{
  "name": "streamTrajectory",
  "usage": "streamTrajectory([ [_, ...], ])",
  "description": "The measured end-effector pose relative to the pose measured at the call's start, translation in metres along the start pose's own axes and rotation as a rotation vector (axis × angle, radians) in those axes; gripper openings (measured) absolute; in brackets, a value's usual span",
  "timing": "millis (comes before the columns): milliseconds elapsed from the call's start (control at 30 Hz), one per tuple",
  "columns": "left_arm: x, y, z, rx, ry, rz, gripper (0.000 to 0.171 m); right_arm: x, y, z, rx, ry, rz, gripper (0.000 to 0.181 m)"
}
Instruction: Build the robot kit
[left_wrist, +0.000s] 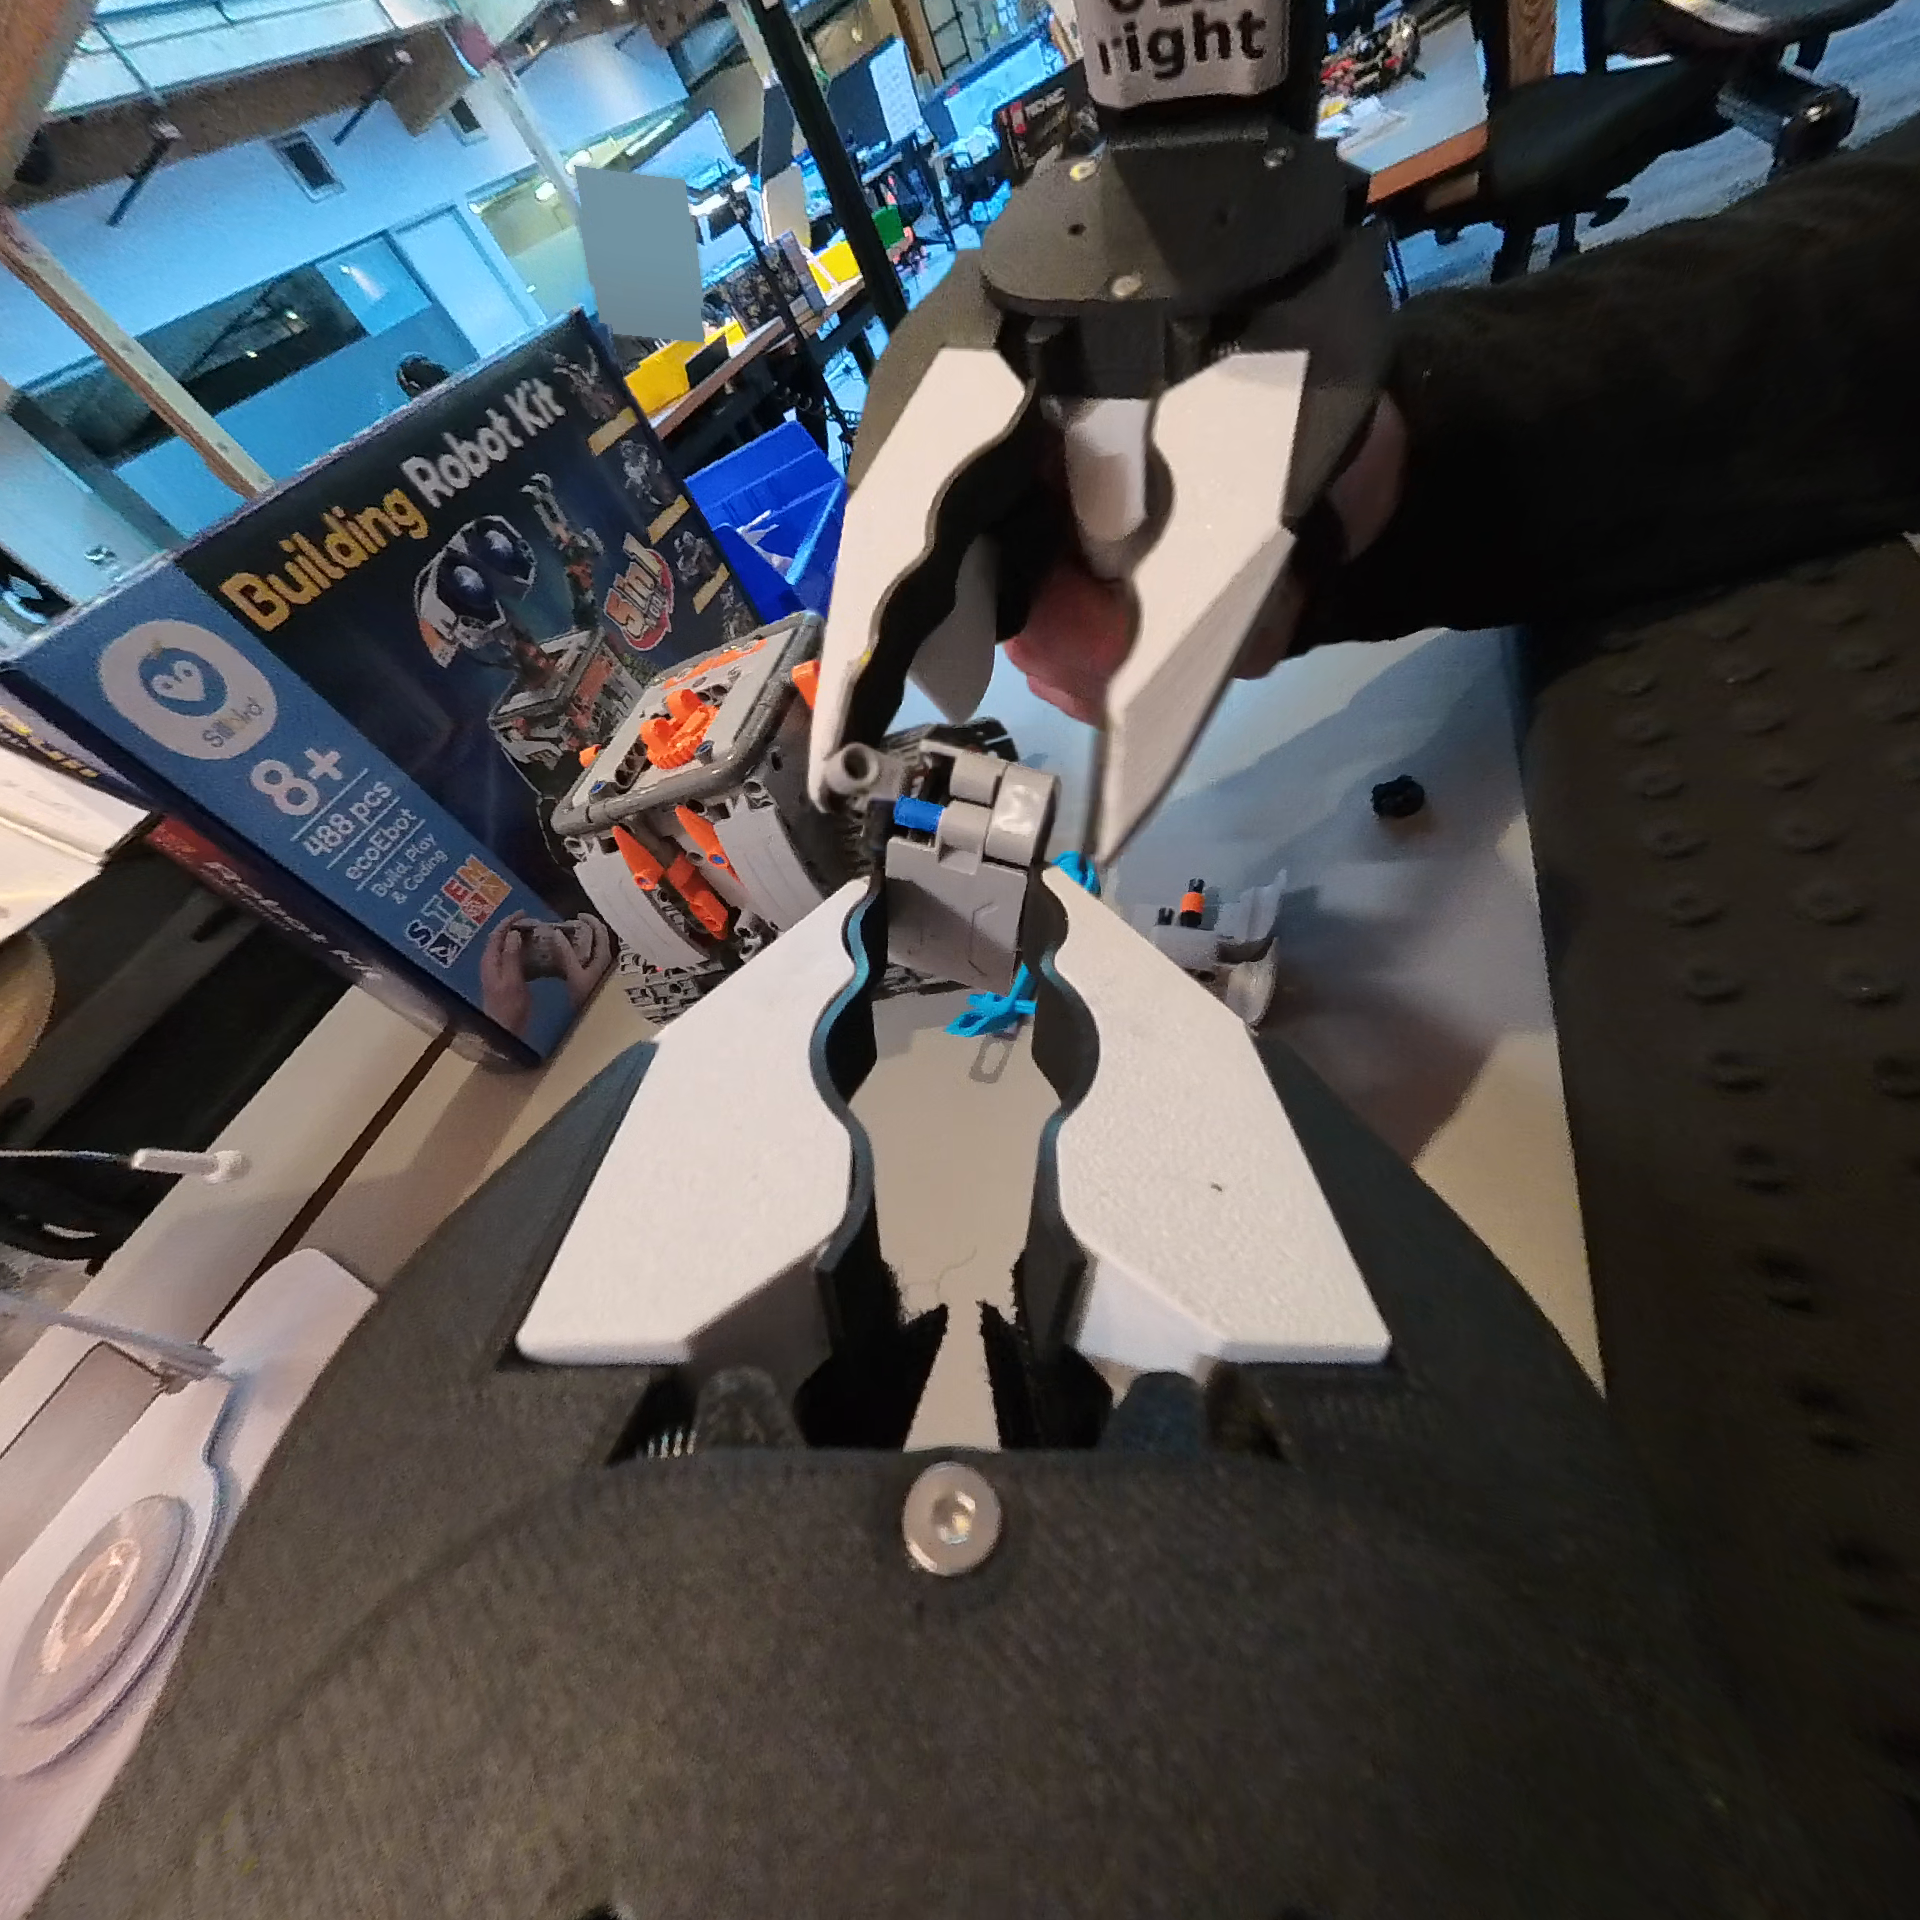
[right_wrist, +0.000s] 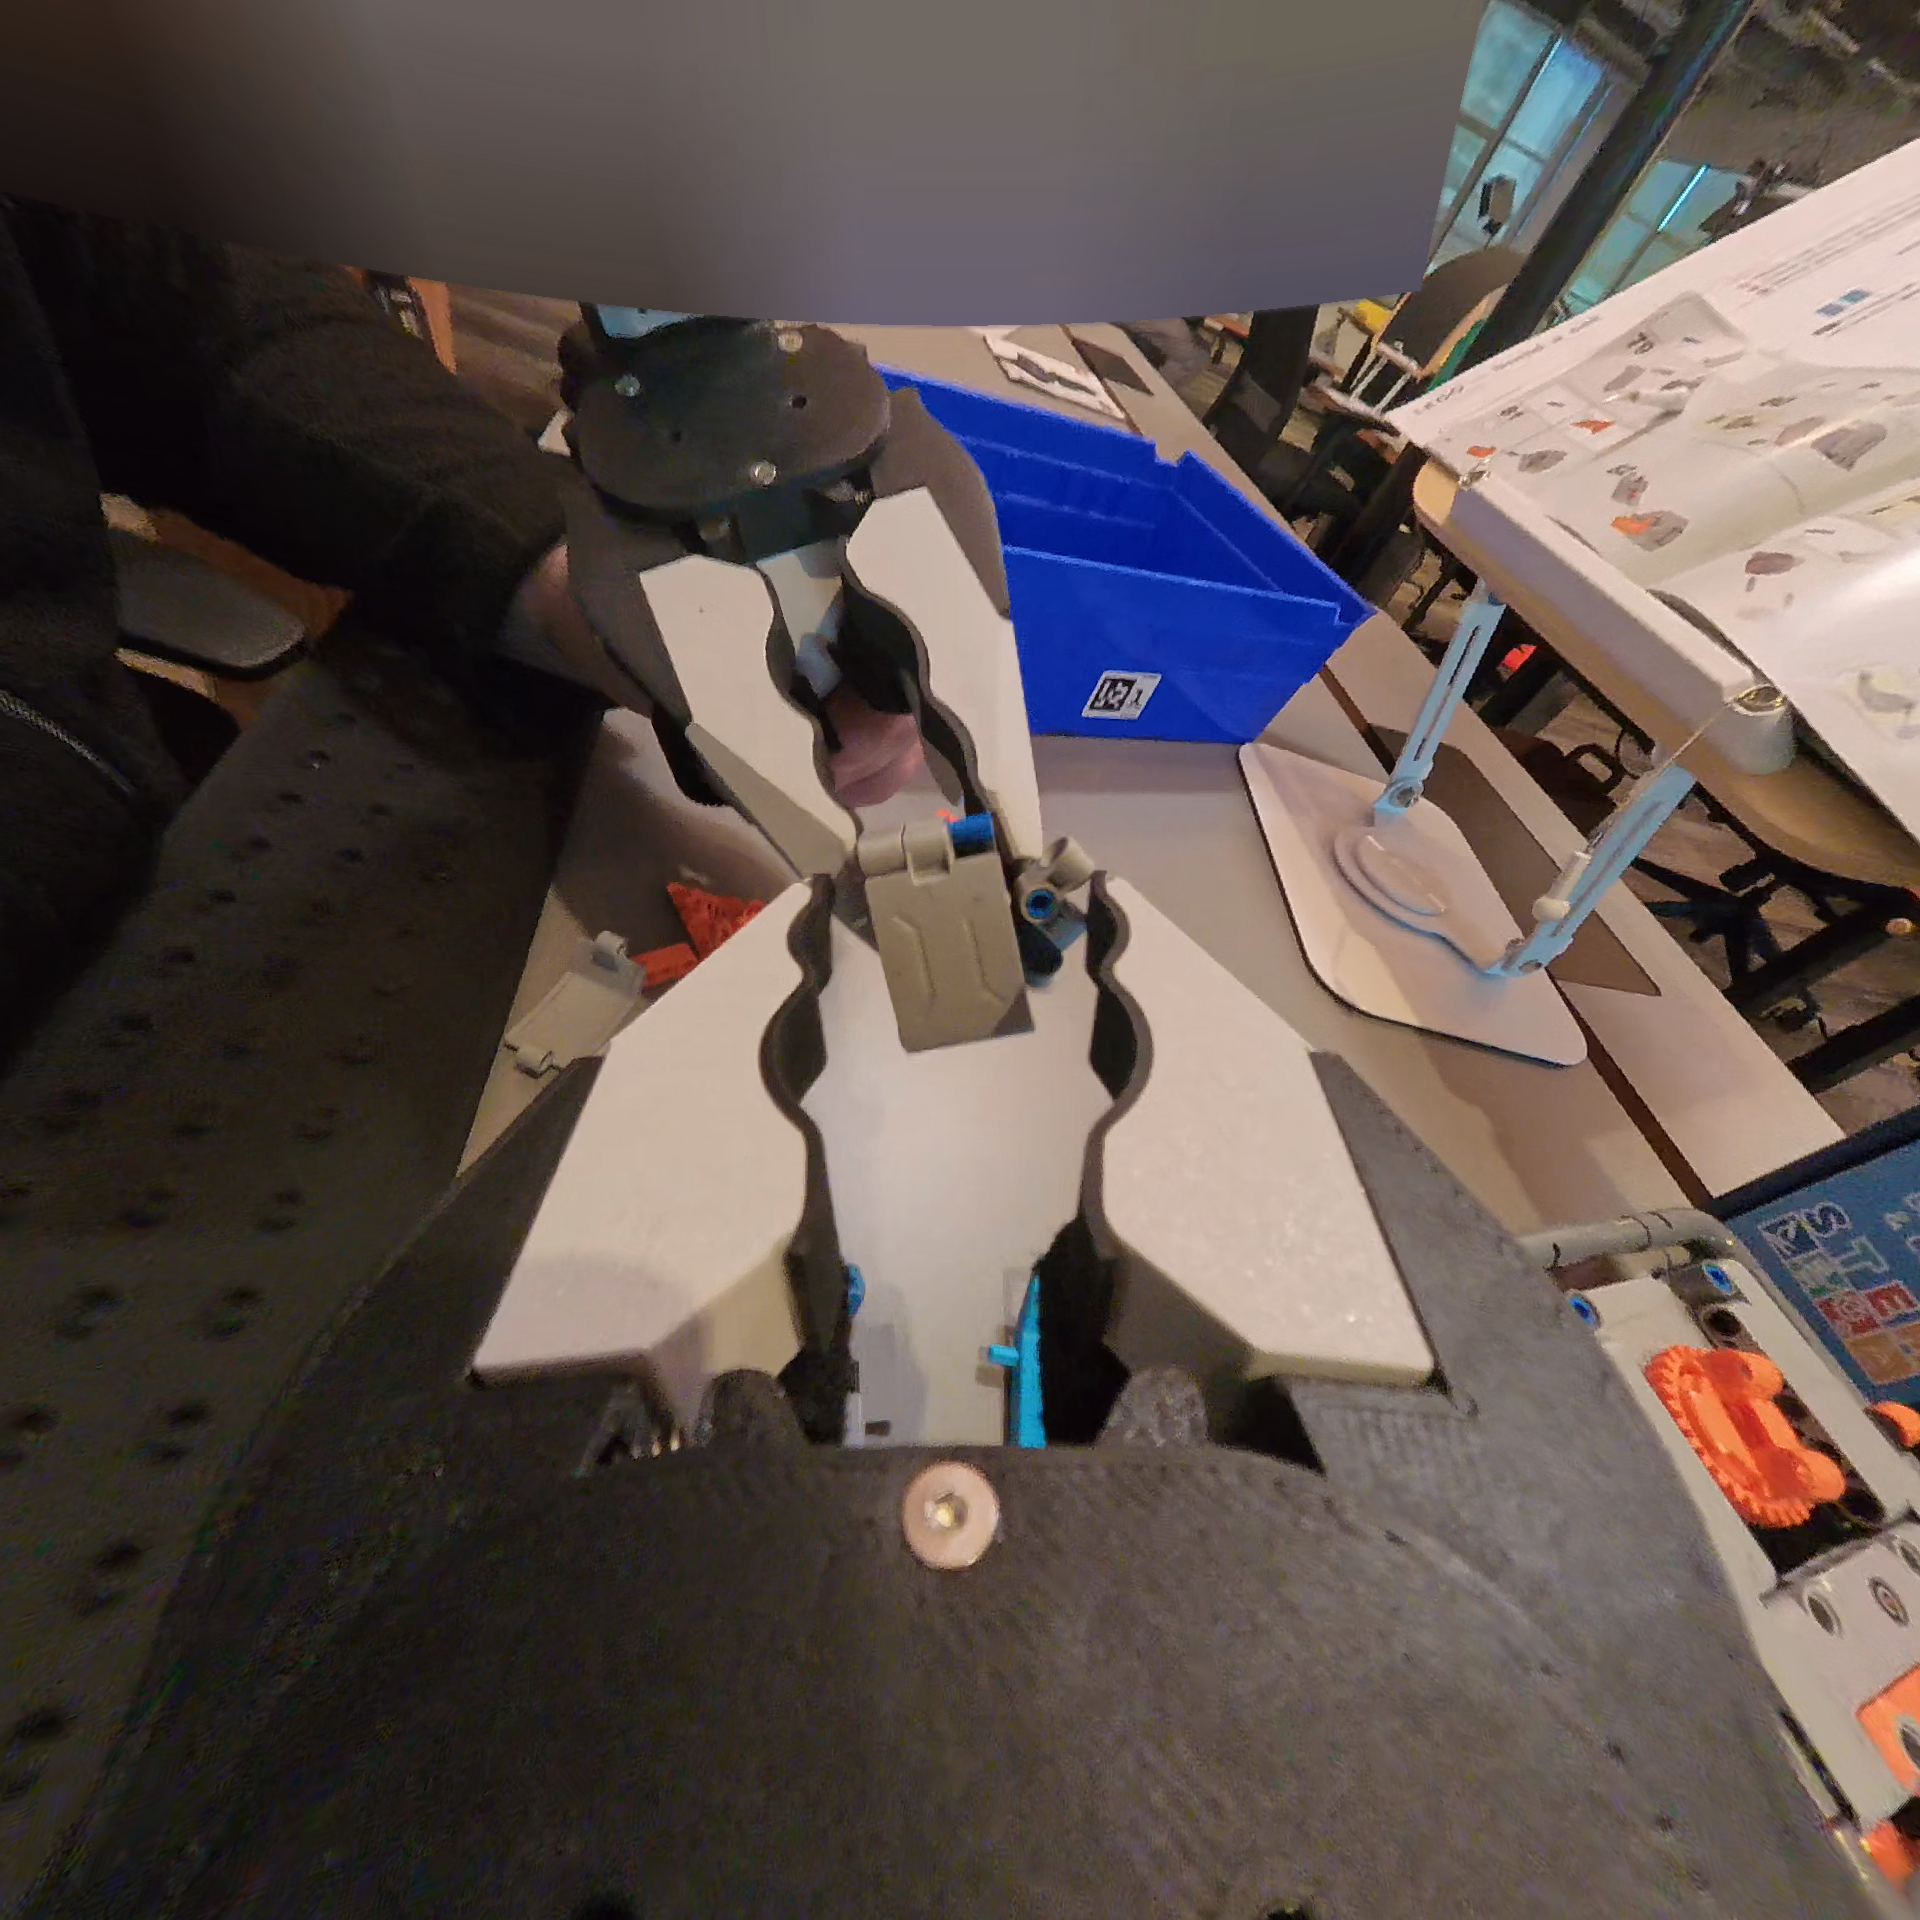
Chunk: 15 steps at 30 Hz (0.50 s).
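Printed lettering and numerals covered the dark blue kit box (left_wrist: 416, 665) at the left edge of the table (left_wrist: 1351, 748). A white lettered label (left_wrist: 1184, 47) sat on the right gripper (left_wrist: 966, 816). A coded sticker (right_wrist: 1120, 694) marked the blue bin (right_wrist: 1195, 582). Print on the instruction sheet (right_wrist: 1714, 416) was too small to read.

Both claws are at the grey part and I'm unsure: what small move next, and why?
Probably close the right claw gently on the grey part. The left claw already pinches one end of it, while the right claw sits wide open around the other end, gripping nothing.
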<state>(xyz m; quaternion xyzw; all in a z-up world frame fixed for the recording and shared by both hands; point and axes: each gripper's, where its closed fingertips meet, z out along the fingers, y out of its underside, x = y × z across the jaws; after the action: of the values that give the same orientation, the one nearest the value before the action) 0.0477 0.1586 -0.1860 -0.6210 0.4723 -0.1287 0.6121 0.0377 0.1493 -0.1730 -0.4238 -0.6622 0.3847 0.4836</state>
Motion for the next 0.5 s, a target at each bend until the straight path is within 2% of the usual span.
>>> streamTrajectory([
  [100,-0.003,-0.003,-0.003,0.024,-0.004,-0.020,0.023,0.002,0.007,0.000,-0.035,-0.003,0.006,0.054],
  [133,-0.004,-0.004,-0.004,0.028,-0.006,-0.021,0.023,0.000,0.008,0.000,-0.045,-0.009,-0.005,0.044],
  [200,-0.002,-0.005,-0.005,0.032,-0.005,0.000,0.022,0.001,0.008,0.000,-0.051,0.006,-0.026,0.036],
  [500,0.004,-0.011,-0.009,0.069,0.027,0.043,0.023,-0.004,0.003,-0.004,-0.052,0.009,-0.128,0.030],
])
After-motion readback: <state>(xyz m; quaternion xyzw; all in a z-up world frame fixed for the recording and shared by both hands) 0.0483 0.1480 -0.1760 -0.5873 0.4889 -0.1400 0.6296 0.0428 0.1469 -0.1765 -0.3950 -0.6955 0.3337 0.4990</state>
